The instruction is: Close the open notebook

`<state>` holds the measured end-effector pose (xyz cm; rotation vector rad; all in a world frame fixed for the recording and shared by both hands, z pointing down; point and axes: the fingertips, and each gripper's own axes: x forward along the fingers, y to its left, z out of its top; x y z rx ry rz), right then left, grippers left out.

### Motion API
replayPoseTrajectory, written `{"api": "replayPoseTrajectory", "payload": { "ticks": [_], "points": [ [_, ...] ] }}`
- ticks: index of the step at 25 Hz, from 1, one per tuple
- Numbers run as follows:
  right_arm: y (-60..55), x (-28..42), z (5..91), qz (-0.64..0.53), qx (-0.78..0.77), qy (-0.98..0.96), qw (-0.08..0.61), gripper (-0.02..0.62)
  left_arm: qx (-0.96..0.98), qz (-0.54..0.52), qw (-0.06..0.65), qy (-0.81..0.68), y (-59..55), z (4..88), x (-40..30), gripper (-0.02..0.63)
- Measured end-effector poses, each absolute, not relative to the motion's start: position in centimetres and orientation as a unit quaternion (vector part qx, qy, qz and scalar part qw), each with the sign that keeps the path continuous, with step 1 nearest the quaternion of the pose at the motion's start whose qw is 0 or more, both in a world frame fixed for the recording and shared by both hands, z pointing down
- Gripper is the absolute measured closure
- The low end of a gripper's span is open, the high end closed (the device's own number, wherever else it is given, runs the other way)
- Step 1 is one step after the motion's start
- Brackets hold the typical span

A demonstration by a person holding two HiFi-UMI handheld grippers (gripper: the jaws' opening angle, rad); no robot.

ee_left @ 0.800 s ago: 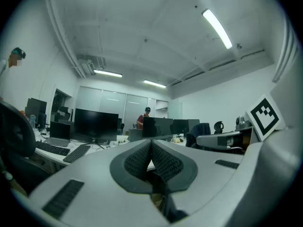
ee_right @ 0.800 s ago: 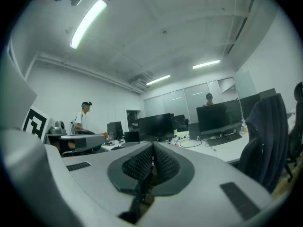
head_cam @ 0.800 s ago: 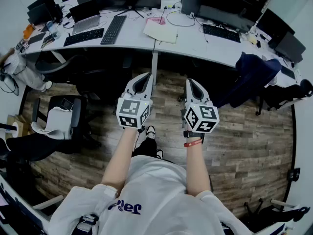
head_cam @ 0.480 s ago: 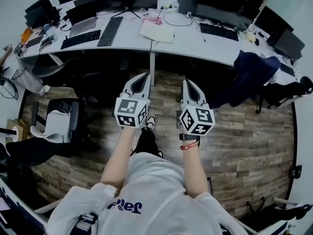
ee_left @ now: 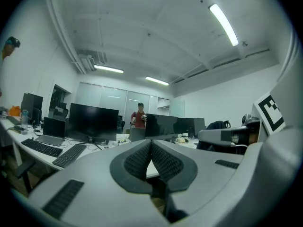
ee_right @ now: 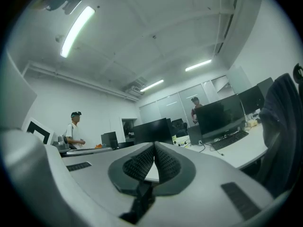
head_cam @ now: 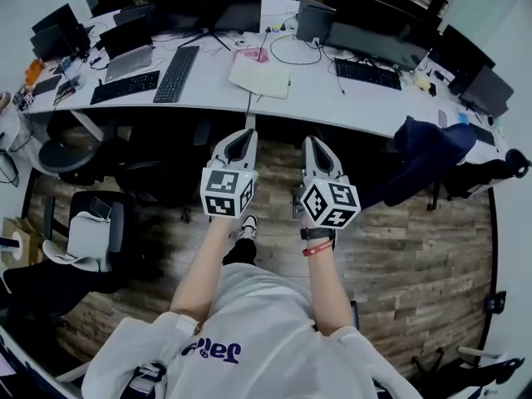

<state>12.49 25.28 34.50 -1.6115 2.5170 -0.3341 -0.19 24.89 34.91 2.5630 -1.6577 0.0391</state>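
Note:
The open notebook (head_cam: 260,75) lies flat with pale pages up on the long white desk (head_cam: 349,94), just right of a black keyboard. Both grippers are held side by side and level above the wooden floor, short of the desk edge. My left gripper (head_cam: 247,132) points at the desk below the notebook; its ribbed pads (ee_left: 142,160) meet with nothing between them. My right gripper (head_cam: 310,140) is beside it, also shut and empty, its pads (ee_right: 163,161) closed together. Neither touches the notebook.
The desk carries two keyboards (head_cam: 175,73), a laptop (head_cam: 129,56), several monitors (head_cam: 204,2), cables and a pink item (head_cam: 253,54). A dark jacket hangs over a chair (head_cam: 432,152) at the right; an office chair (head_cam: 91,223) stands at the left. People (ee_left: 139,118) stand beyond the desk.
The desk and notebook have come nearer and sit lower in the head view. Both grippers have stayed shut, side by side, moving forward with the person.

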Motion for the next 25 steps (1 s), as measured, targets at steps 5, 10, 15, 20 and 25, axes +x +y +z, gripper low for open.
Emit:
{"api": "replayPoseTrajectory", "payload": {
  "ticks": [5,10,15,20,25],
  "points": [
    [17.9,9.4,34.5,-0.123,-0.534,0.835,0.048,0.594,0.832,-0.029,0.038,-0.552,17.8,33.6,-3.0,0.594],
    [11.2,6.9,35.6,-0.139,-0.542,0.828,0.031,0.595,0.835,-0.012,0.026,-0.549,11.7,33.8,-4.6,0.594],
    [5.2,4.8,36.2,-0.149,-0.541,0.828,0.012,0.595,0.835,-0.016,0.057,-0.547,5.7,34.9,-6.6,0.594],
    [0.2,3.7,37.1,-0.151,-0.545,0.825,-0.006,0.595,0.842,-0.027,0.08,-0.532,0.8,35.7,-7.9,0.594],
    [-4.0,2.6,38.6,-0.158,-0.553,0.818,-0.014,0.595,0.852,-0.02,0.09,-0.516,-3.2,37.3,-8.8,0.594]
  ]
}}
